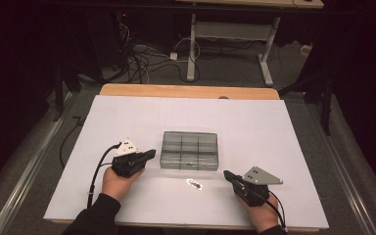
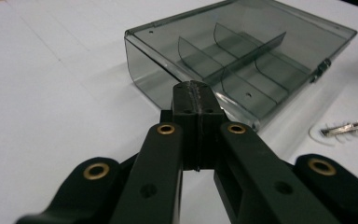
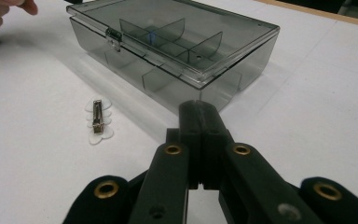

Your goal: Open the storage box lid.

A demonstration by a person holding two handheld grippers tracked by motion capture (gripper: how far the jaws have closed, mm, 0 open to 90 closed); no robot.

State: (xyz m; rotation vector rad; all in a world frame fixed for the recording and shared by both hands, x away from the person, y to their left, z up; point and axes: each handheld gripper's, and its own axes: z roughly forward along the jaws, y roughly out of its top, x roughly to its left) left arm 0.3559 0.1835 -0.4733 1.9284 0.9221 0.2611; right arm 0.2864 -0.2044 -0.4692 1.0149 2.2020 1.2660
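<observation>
My left gripper [image 2: 196,91] pressing its jaws together empty just before the smoky compartment box [image 2: 242,56], my right gripper [image 3: 199,109] likewise closed, hair clip [image 3: 99,119] lying off to its left.

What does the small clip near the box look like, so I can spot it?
On the white table sheet, find the smoky clear compartment box. Just in front of its latch side lies the hair clip: a thin metal bar on pale round petals, the sole loose small item there.
</observation>
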